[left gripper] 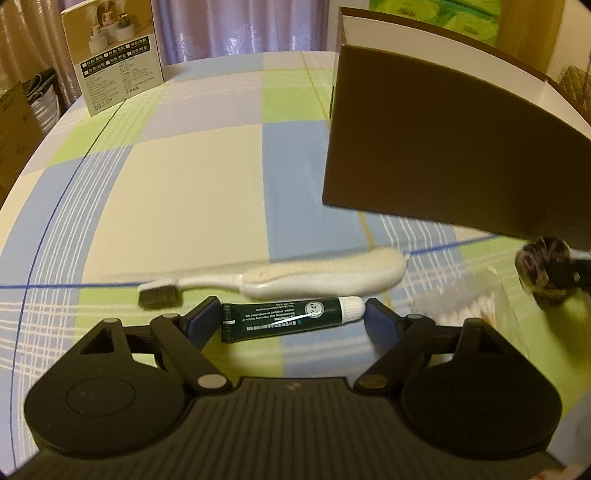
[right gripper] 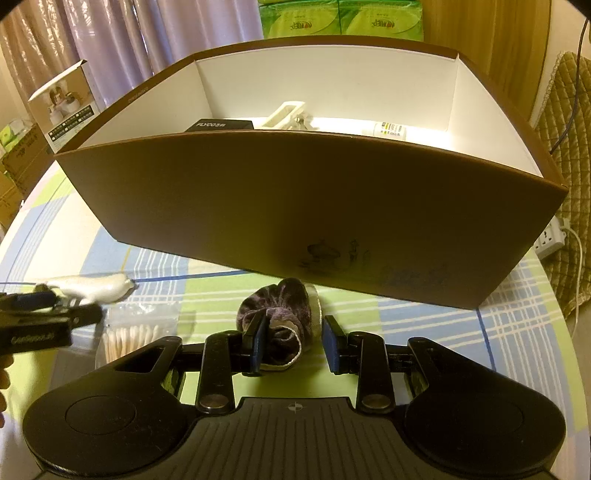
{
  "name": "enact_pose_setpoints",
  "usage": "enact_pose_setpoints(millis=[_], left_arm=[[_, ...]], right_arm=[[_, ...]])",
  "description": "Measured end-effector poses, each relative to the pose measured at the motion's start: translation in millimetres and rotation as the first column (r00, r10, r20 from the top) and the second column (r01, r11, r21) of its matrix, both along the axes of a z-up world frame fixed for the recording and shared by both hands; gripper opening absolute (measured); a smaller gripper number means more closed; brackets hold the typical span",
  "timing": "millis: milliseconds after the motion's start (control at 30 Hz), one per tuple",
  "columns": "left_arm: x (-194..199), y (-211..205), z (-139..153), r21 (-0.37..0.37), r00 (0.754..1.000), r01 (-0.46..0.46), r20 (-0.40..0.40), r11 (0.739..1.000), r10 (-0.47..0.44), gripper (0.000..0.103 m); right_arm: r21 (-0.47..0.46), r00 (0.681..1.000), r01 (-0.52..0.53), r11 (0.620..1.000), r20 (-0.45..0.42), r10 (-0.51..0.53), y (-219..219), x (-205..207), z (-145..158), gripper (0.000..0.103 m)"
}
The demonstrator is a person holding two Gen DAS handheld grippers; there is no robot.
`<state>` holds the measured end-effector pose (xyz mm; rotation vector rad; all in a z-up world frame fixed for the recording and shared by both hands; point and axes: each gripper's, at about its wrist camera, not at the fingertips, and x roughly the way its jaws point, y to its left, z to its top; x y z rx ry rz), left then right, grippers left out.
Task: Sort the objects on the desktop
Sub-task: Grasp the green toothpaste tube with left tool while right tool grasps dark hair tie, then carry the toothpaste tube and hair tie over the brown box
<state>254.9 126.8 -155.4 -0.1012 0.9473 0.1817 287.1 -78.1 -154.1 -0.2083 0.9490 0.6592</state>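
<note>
Left wrist: tube (left gripper: 291,319) between fingers (left gripper: 205,319).

A checked cloth (left gripper: 192,177) of pale yellow, green and blue squares covers the counter. At its far left corner stands a printed product carton (left gripper: 114,55), with lilac curtains (left gripper: 236,26) hanging behind it. Green tissue packs (right gripper: 340,18) sit beyond, a quilted cushion (right gripper: 569,122) lies to the right, and a white power strip (right gripper: 552,238) rests below it.
</note>
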Motion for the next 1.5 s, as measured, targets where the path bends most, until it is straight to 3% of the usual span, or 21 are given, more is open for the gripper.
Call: enact_pose_setpoints(millis=[233, 400, 633, 1133, 1500], left_arm=[[-28, 10, 0, 0.009, 1.000, 0.024, -0.011, 1.000, -0.024, 0.082], [-27, 10, 1, 0.003, 0.999, 0.030, -0.012, 1.000, -0.030, 0.081], [-34, 6, 7, -0.019, 0.998, 0.053, -0.025, 0.998, -0.054, 0.081], [-51, -20, 54, 0.012, 0.989, 0.139, 0.053, 0.990, -0.140, 0.081], [-53, -50, 85, 0.016, 0.965, 0.225, 0.136, 0.974, -0.225, 0.081]], right_arm=[[-0.001, 1.000, -0.003, 1.000, 0.003, 0.003, 1, -4, -2, 0.029], [-0.018, 0.999, -0.028, 0.999, 0.014, 0.029, 4, -8, -2, 0.028], [-0.017, 0.999, -0.043, 0.999, 0.018, 0.043, -2, -20, 4, 0.020], [0.025, 0.998, -0.025, 0.999, 0.053, 0.024, -31, -48, 37, 0.017], [0.066, 0.996, 0.016, 0.998, 0.085, -0.021, -54, -64, 65, 0.017]])
